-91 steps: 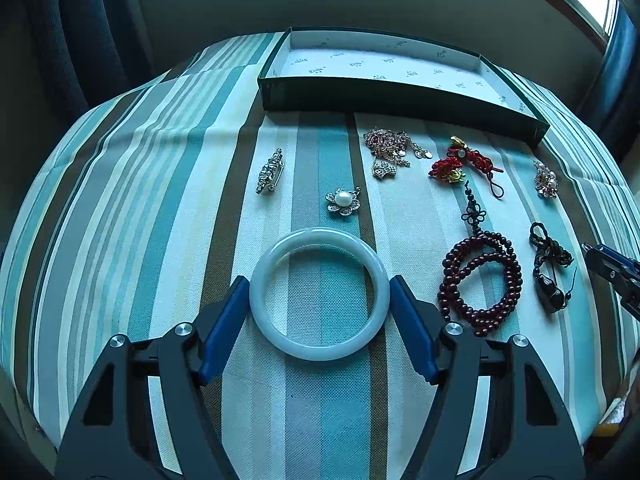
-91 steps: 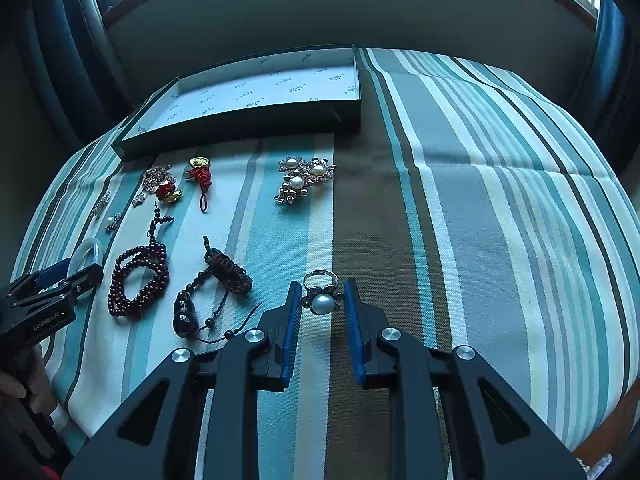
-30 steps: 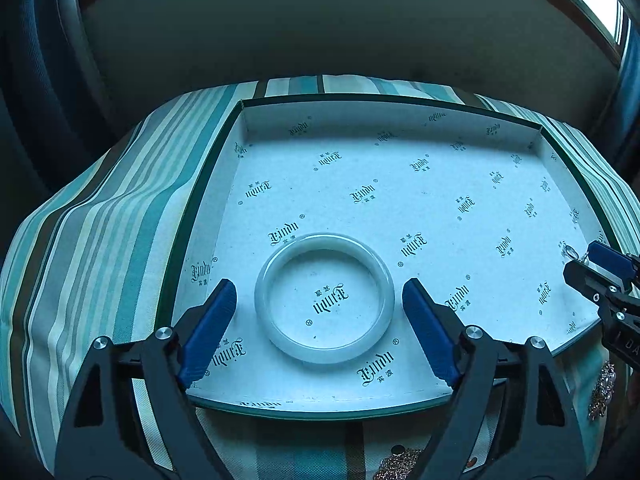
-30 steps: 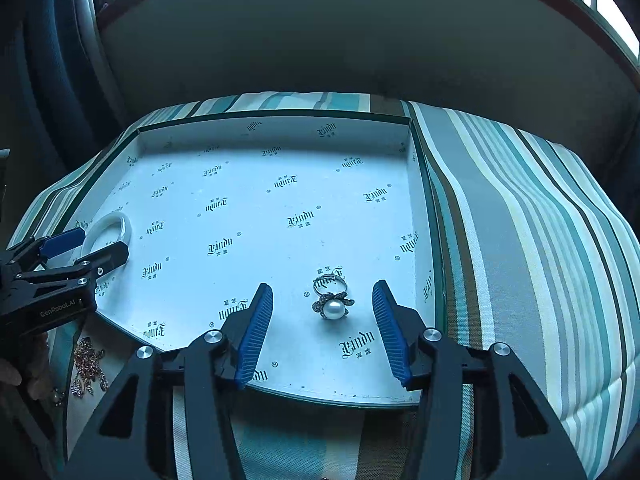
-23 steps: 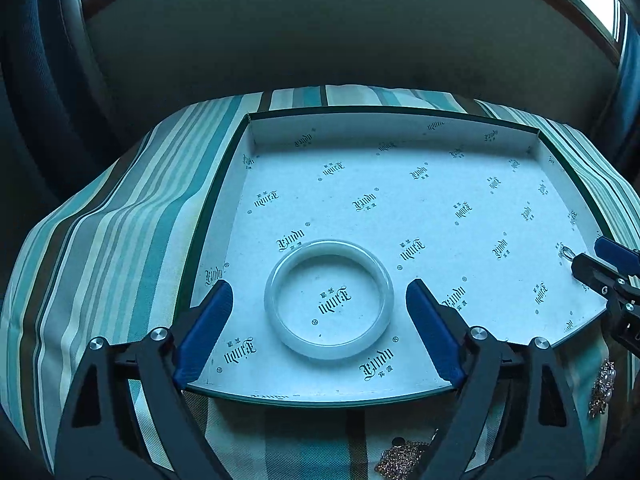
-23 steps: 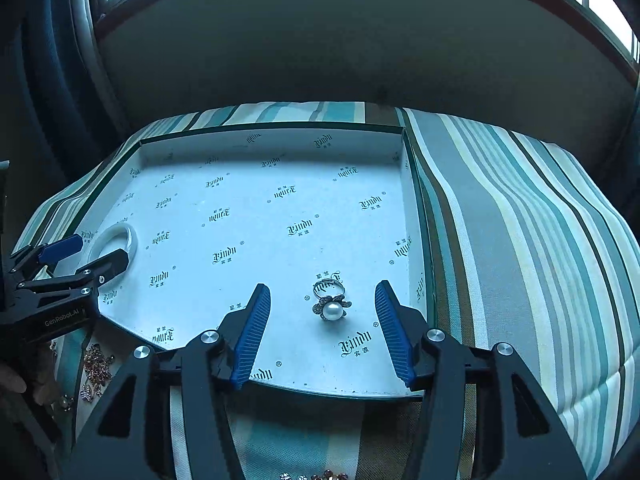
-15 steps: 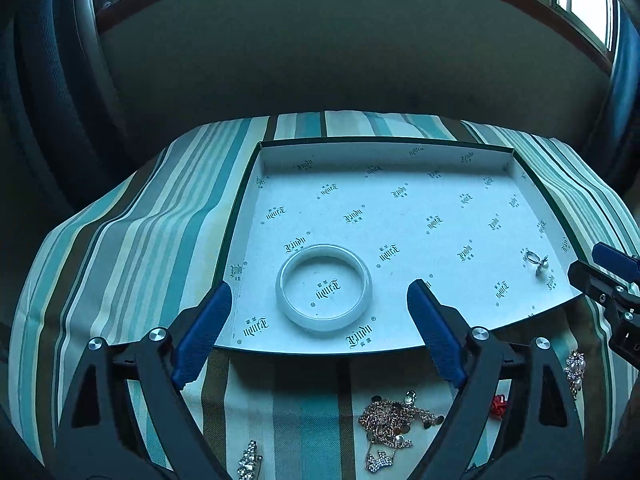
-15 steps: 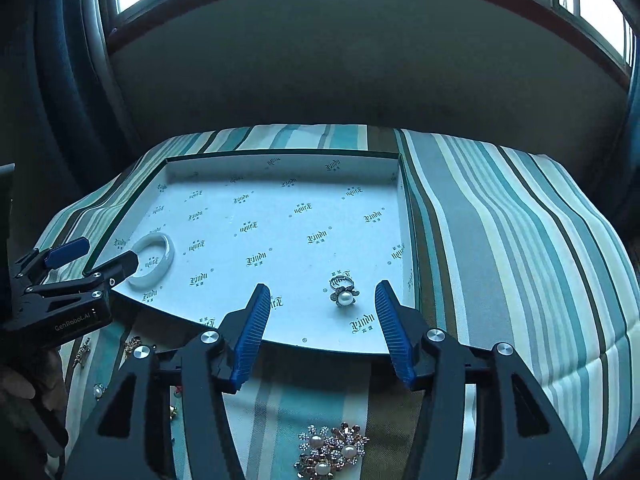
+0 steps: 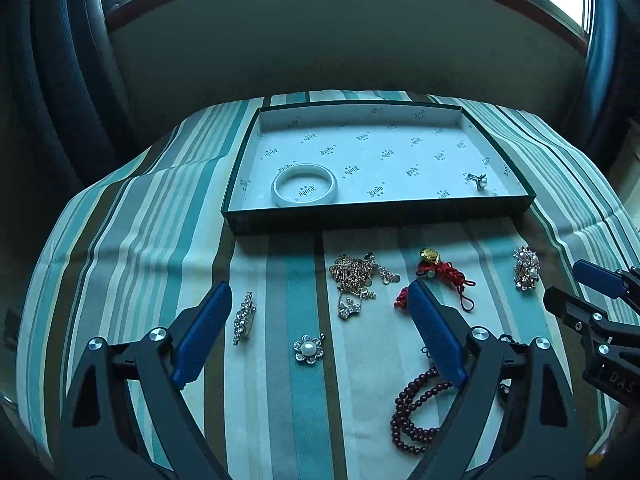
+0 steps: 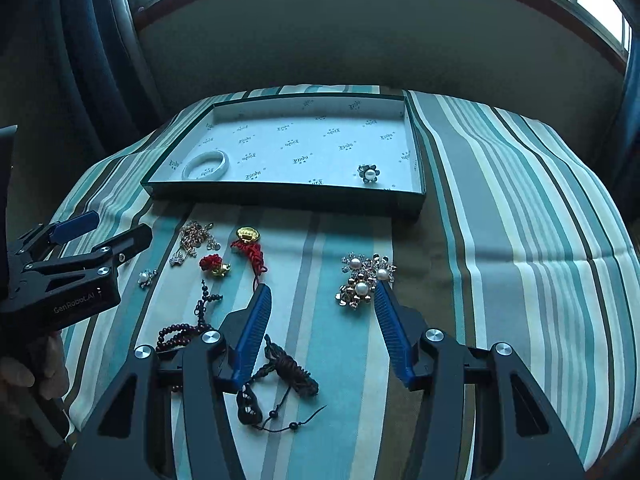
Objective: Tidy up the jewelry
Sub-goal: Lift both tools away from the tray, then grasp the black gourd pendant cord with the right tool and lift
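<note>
Left gripper (image 9: 316, 334) and right gripper (image 10: 322, 334): jaws apart, empty. Ahead of both, box (image 9: 380, 222) holding white bangle (image 9: 304, 189) and pearl ring (image 10: 368, 173). Nearer, on striped cloth (image 10: 500, 208), unsorted: gold chain (image 9: 354, 280), red knot charm (image 9: 444, 274), pearl brooch (image 10: 362, 278), bead bracelet (image 9: 416, 412). Estimated mostly undone.

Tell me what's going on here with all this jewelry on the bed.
A person is sorting jewelry into a shallow green box with a handheld gripper in each hand. The white bangle and a pearl ring already lie inside it. Both the left gripper and right gripper are open and empty, hovering over the pieces left on the striped cloth: a pearl cluster brooch, gold chain, red knot charm, dark bead string and others.
</note>
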`<state>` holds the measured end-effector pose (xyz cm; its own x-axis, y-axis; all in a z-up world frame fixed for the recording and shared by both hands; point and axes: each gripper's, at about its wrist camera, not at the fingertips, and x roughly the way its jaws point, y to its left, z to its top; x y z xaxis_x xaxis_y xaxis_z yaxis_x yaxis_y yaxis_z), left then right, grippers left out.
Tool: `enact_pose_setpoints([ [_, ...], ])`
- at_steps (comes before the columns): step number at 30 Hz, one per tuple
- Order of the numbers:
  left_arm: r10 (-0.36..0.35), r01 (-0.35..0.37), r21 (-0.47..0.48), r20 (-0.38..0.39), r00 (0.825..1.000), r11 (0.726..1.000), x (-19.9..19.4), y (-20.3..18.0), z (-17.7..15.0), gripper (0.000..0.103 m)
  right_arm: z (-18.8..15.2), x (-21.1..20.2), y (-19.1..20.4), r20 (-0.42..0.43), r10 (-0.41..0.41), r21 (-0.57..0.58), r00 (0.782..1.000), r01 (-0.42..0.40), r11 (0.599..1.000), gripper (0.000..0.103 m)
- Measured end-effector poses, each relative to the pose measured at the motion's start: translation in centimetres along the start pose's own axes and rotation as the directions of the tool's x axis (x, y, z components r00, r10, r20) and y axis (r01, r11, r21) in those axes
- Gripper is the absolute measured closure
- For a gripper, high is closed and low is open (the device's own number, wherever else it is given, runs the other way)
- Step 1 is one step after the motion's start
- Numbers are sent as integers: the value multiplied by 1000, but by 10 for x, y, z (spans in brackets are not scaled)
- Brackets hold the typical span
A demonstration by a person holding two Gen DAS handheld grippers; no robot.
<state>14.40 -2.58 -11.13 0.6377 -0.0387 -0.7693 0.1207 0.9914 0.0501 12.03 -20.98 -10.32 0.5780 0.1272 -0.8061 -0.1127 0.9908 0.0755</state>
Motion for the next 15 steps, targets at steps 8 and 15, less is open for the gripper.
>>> enact_pose_setpoints([
  [8, 6, -6, -3, -41, 999, 1000, -24, -1, -48, 14, -42, -14, 10, -39, 17, -29, 999, -19, 999, 52],
  [15, 19, -19, -5, -76, 997, 1000, -34, 1, -78, 14, -65, -15, 20, -72, 36, -44, 997, -40, 998, 59],
])
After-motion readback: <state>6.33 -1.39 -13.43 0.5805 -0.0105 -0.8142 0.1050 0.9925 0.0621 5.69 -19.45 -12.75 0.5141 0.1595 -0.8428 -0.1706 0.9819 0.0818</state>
